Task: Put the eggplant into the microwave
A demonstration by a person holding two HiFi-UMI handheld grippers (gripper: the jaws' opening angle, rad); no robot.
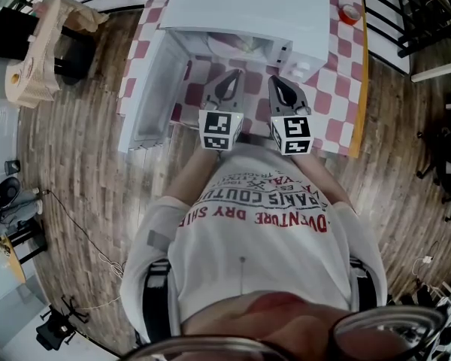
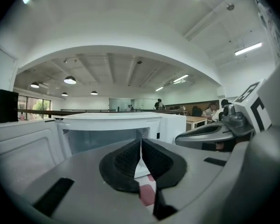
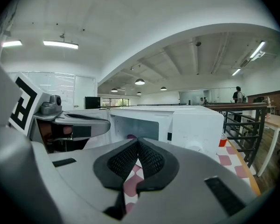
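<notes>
The white microwave (image 1: 248,13) stands on a red-and-white checked tablecloth, its door (image 1: 146,89) swung wide to the left. In the right gripper view a small purple shape, the eggplant (image 3: 130,136), shows low inside the microwave (image 3: 177,120) cavity; the head view hides it under the microwave's top. My left gripper (image 1: 229,79) and right gripper (image 1: 277,85) hover side by side just before the opening, both shut with nothing between the pads. The left gripper (image 2: 141,147) looks into the open cavity (image 2: 102,139). The right gripper (image 3: 138,147) points at the microwave's front, right of the opening.
A red roll of tape (image 1: 350,13) lies at the table's far right, beside the microwave. The table's orange edge (image 1: 360,81) runs down the right. A pale wooden piece of furniture (image 1: 36,51) stands on the plank floor at left. Black railings (image 1: 413,13) stand at the right.
</notes>
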